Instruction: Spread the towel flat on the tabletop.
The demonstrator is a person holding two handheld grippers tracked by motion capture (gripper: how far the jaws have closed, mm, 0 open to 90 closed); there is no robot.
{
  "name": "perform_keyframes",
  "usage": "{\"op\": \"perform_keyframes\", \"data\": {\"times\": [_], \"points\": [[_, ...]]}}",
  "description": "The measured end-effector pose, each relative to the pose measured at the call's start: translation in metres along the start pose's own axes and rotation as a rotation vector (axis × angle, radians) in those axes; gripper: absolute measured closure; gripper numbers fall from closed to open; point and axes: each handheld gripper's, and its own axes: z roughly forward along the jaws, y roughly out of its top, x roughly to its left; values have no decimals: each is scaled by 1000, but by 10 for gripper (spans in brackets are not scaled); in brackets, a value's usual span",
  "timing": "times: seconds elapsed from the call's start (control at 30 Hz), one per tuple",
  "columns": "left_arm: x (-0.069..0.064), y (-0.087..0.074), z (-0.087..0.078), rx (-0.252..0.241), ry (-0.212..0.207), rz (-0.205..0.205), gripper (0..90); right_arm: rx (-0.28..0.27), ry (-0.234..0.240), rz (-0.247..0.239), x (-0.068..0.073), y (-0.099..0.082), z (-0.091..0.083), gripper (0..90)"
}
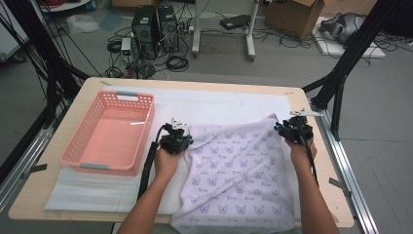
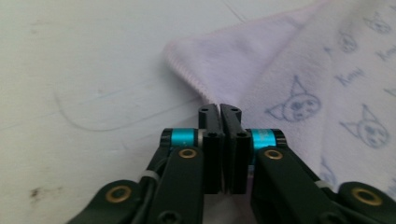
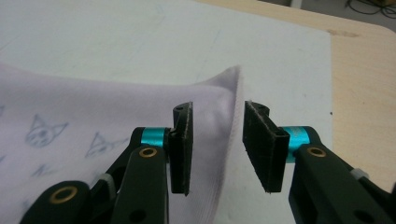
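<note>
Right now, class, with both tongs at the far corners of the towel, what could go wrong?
1. The right tongs stand open around a raised fold of the towel, so that corner may slip free.
2. The left tongs look shut on the towel's edge; pulling alone could skew the cloth.
</note>
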Motion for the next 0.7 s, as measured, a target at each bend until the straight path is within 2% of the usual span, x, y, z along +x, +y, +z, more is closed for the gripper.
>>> {"op": "perform_keyframes", "data": {"times": [0.03,0.07,0.1,0.13,0.17,0.2,0.3,0.37,0.43,0.5,0.53,0.6,0.63,0.7], "points": [[5,0,0,-22,42,-14,876,3,14,-2,0,-2,-4,623],[11,0,-1,-36,66,-52,877,5,28,-6,0,-5,-8,623],[16,0,-2,-43,53,-89,876,3,40,-12,0,-8,-12,623],[19,-1,-2,-45,40,-109,871,7,55,-13,-1,-12,-15,623],[19,-1,-3,-45,39,-98,844,17,72,-18,-1,-15,-18,622],[19,-1,-4,-53,28,-93,748,22,77,-25,-2,-19,-21,621],[20,0,-9,-58,-39,-120,500,32,121,-11,-2,-31,-30,615],[18,-3,-17,-75,-75,-104,472,42,138,-13,0,-40,-37,613],[14,-7,-23,-64,-124,-87,471,55,147,-30,2,-51,-42,611],[10,-10,-29,-30,-155,-60,471,63,155,-32,4,-61,-48,611],[7,-12,-32,-34,-169,-48,469,65,162,-31,5,-65,-50,609],[0,-18,-39,-56,-183,-47,480,56,169,-24,6,-71,-55,609],[-3,-19,-41,-26,-184,-25,481,49,174,-21,7,-74,-57,609],[-9,-24,-43,-7,-191,-13,477,46,182,-15,10,-78,-61,608]]}}
